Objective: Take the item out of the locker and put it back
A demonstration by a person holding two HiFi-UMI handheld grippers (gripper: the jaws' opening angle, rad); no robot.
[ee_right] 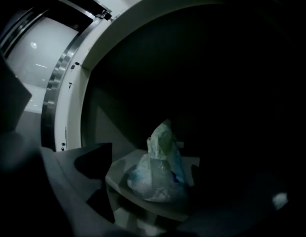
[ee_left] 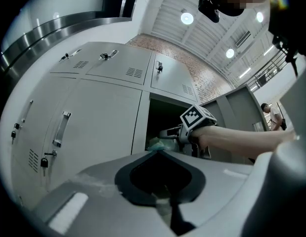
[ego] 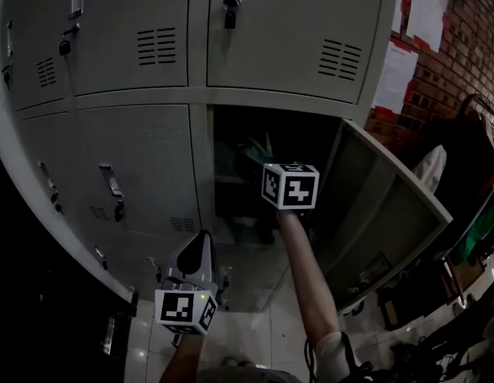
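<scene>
Left tongs (ego: 199,246): low, outside the closed lockers and left of the open one. Tips pressed together, nothing pinched. Idle.

Open locker (ego: 201,174): dark inside, with one shelf (ee_right: 120,171) partway up. The bag (ee_right: 160,174) sits on that shelf and is not held. It is a thin translucent plastic bag with a wide slumped base, its top gathered to a peak. Long axis is roughly vertical, leaning slightly.

Right tongs (ee_left: 166,133): reached level into the locker mouth, jaws spread wide, pinching nothing. In the right gripper view the bag is dead ahead and a bit low, framed between the two jaws with no contact visible. The right jaw's side is too dark to be sure of the gap.

Key relation: the bag is straight in front of the right tongs and the left pair is well apart from it, so this is the right hand's job. Judgement: closing across the narrow upper half should hold better than around the floppy base. Whether this is before pickup or after put-back can't be told from here.

Door (ego: 390,214): swung open to the right, clear of the arm.

Writing: papers (ego: 394,74) on the brick wall are unreadable. A blue patch on the bag is illegible. No brand visible.
</scene>
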